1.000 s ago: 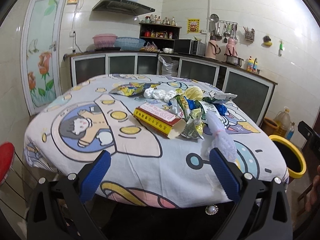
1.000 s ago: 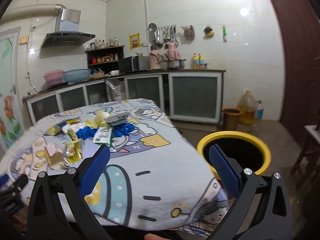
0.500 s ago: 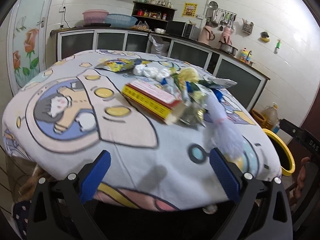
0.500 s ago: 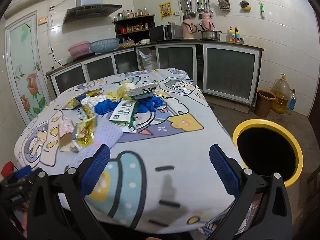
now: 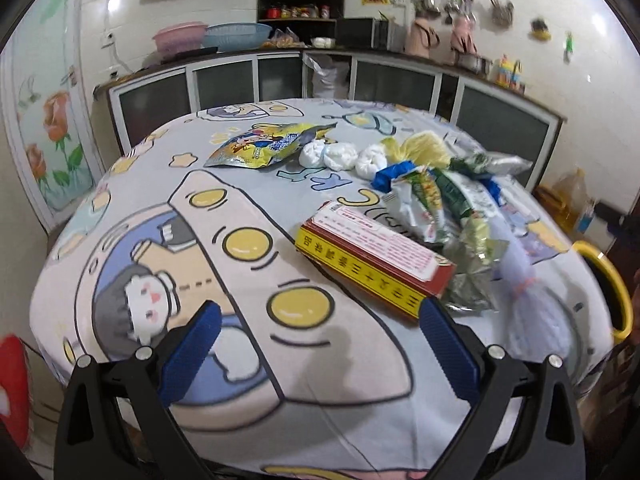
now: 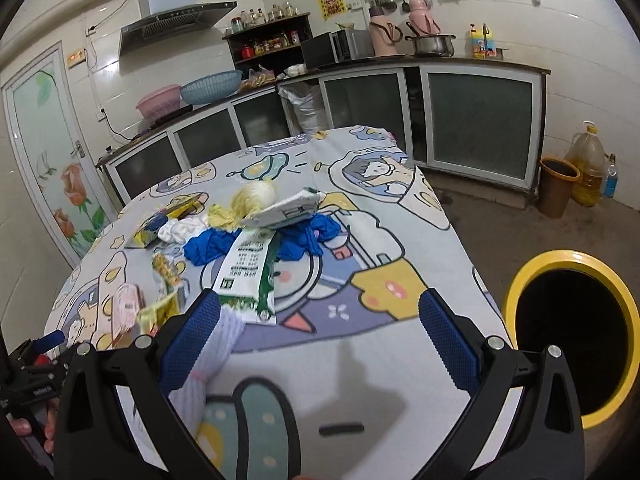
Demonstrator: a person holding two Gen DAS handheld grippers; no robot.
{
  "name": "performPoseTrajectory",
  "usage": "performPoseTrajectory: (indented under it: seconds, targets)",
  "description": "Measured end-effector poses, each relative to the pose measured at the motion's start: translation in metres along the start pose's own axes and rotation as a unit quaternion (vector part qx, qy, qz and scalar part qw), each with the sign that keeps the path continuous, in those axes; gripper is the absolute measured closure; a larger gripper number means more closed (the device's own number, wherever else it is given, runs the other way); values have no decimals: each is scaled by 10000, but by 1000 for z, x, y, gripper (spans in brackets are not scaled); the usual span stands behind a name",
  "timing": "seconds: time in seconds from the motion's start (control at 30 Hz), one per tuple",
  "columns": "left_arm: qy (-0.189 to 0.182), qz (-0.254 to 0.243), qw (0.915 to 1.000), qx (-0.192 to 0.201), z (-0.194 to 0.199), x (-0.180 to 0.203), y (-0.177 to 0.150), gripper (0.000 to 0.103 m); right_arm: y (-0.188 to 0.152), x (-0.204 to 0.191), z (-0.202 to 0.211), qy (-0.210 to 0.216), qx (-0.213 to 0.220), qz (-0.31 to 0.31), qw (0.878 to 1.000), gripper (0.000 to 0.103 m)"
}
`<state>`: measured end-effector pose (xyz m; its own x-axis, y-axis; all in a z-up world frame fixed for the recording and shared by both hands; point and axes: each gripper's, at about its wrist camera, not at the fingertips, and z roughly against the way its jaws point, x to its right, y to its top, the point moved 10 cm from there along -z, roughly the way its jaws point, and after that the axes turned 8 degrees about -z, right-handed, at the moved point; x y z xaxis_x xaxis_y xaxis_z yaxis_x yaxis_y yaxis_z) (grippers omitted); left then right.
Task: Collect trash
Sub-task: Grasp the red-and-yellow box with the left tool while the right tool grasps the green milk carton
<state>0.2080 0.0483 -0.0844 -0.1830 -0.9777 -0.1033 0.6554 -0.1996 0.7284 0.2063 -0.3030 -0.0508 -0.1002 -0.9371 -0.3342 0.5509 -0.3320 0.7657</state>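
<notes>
Trash lies on a round table with a cartoon cloth [image 5: 132, 216]: a red and yellow box [image 5: 372, 260], a yellow snack bag [image 5: 264, 146], white wads [image 5: 332, 156], foil wrappers [image 5: 468, 276] and a pale lilac bag [image 5: 536, 316]. My left gripper [image 5: 316, 344] is open and empty above the cloth, its right finger close to the box's near end. My right gripper [image 6: 320, 340] is open and empty above the table; the lilac bag [image 6: 208, 364] lies by its left finger. A green and white wrapper [image 6: 248, 276] and blue cloth [image 6: 304, 236] lie beyond.
A black bin with a yellow rim [image 6: 568, 344] stands on the floor right of the table; it also shows in the left wrist view [image 5: 608, 280]. Kitchen cabinets [image 6: 476, 120] run along the back walls. A brown bucket [image 6: 558, 184] and an oil jug [image 6: 588, 168] stand by them.
Both grippers have moved in over the table and closer to the trash. The left gripper now has the box near its right finger. Both stay open.
</notes>
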Motion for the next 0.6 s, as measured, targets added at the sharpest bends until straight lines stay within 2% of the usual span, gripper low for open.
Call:
performPoseTrajectory:
  seconds: [0.07, 0.13, 0.23, 0.33, 0.4, 0.6]
  targets:
    - [-113, -77, 9998, -130, -10, 5, 1, 8, 4, 0, -8, -21, -35, 40, 10000, 7]
    - [-390, -91, 9987, -307, -22, 11, 3, 8, 9, -1, -15, 19, -82, 23, 10000, 7]
    - [-390, -47, 9986, -359, -31, 9, 8, 8, 17, -3, -27, 109, -188, -59, 9997, 7]
    - [-670, 8, 9969, -424, -38, 11, 14, 8, 24, -6, -35, 292, -295, -166, 9990, 7]
    - [-805, -16, 9954, -524, -42, 16, 13, 8, 28, -5, -39, 234, -311, -176, 9991, 7]
    - [-660, -501, 9953, -503, -39, 38, 15, 8, 34, -12, -45, 229, -250, -67, 9994, 7]
